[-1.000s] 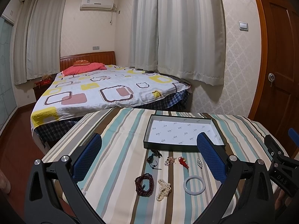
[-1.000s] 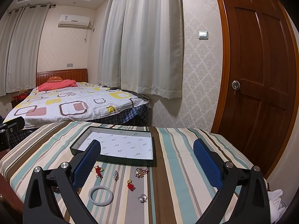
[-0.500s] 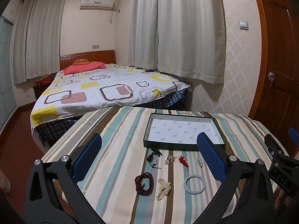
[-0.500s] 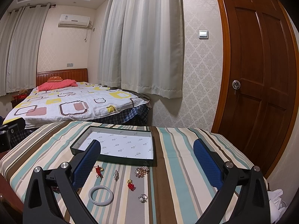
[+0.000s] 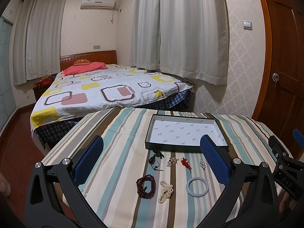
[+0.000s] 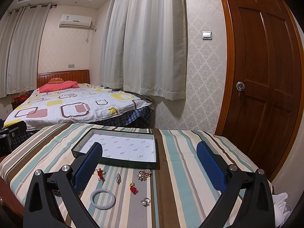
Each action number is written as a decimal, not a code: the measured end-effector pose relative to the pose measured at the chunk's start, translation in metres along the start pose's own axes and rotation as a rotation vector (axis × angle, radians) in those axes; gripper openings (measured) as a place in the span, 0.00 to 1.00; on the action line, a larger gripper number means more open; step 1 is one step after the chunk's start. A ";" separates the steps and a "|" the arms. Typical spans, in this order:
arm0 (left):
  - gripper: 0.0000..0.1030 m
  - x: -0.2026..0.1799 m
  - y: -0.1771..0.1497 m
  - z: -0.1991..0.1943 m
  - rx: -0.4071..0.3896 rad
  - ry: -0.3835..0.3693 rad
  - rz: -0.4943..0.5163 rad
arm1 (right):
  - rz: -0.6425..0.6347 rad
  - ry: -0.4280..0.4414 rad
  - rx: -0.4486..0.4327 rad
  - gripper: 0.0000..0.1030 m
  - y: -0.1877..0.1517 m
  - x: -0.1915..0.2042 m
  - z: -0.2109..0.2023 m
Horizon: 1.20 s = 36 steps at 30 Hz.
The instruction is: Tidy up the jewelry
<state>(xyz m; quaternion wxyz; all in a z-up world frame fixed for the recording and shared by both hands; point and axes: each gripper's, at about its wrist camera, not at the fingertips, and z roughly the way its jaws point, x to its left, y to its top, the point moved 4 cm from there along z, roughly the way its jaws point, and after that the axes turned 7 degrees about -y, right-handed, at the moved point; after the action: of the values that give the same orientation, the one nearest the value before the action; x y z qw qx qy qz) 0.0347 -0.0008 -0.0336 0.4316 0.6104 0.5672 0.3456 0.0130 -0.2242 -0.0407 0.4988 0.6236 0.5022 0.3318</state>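
A dark shallow tray (image 5: pixel 172 148) (image 6: pixel 133 164) with a white printed lining stands empty on the striped tablecloth. In front of it lie loose pieces: a dark red bead bracelet (image 5: pixel 146 186), a pearl strand (image 5: pixel 166 189), a pale jade bangle (image 5: pixel 197 186) (image 6: pixel 102 199), a black cord pendant (image 5: pixel 154 160), red knot charms (image 5: pixel 185 162) (image 6: pixel 100 173) (image 6: pixel 133 188), brooches (image 5: pixel 172 161) (image 6: pixel 144 174) and a pearl ring (image 6: pixel 145 201). My left gripper (image 5: pixel 152 158) hovers open above the pieces. My right gripper (image 6: pixel 149 164) is open too, holding nothing.
The striped tablecloth (image 6: pixel 180 180) covers a table with its right edge near a wooden door (image 6: pixel 266 76). A bed (image 5: pixel 106 95) stands just beyond the far edge. White crumpled cloth (image 6: pixel 281 203) lies off the table's right side. The right gripper's body (image 5: pixel 285 169) shows at the right in the left wrist view.
Both views have barely shifted; the tray and jewelry lie where they were. Both grippers stay open.
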 end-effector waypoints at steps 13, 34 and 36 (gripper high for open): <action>0.96 -0.004 -0.008 0.002 0.009 -0.004 0.003 | -0.001 0.001 0.000 0.94 -0.002 -0.001 0.000; 0.96 0.011 -0.087 0.094 0.209 -0.019 0.007 | -0.032 0.049 0.164 0.94 -0.084 0.000 0.070; 0.96 0.011 -0.096 0.103 0.240 -0.021 0.008 | -0.027 0.068 0.187 0.94 -0.092 0.000 0.075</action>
<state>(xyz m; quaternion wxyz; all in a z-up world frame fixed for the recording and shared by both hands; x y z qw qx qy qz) 0.0921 -0.0057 -0.1625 0.3598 0.6635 0.5976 0.2707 0.0543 -0.2459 -0.1501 0.4256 0.6490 0.5560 0.2975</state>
